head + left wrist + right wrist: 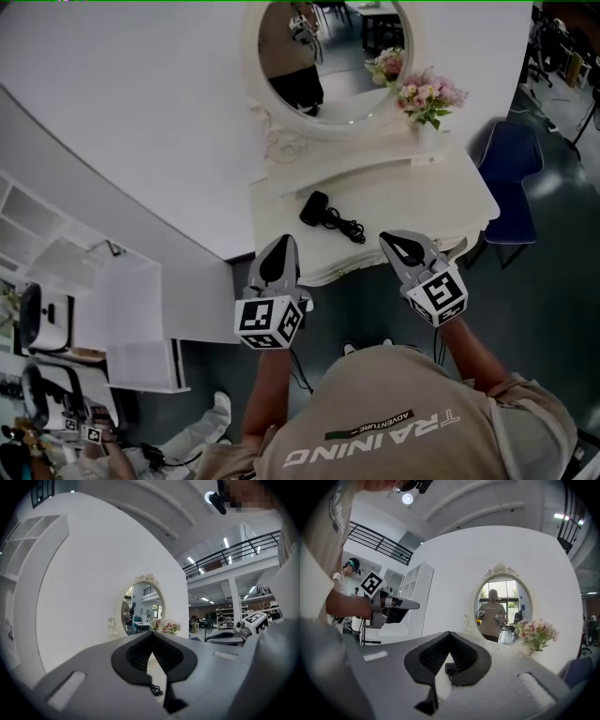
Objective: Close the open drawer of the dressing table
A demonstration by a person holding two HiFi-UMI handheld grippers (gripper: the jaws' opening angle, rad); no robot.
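Observation:
The white dressing table (441, 187) stands against the wall under an oval mirror (328, 56). Its scalloped front edge (342, 270) runs between my two grippers; from above I cannot make out a drawer sticking out. My left gripper (281, 242) hangs just before the table's left front corner, jaws shut and empty. My right gripper (390, 238) hovers over the front edge further right, also shut on nothing. On the tabletop lies a black device with a coiled cord (319, 211). The left gripper (151, 639) points at the mirror (140, 606); the right gripper (449, 637) faces the mirror (501, 606) too.
A vase of pink flowers (427, 94) stands at the table's back right. A blue chair (511, 164) sits to the table's right. White shelving (37, 244) and a white cabinet (131, 319) fill the left side. Another person stands at the lower left (56, 431).

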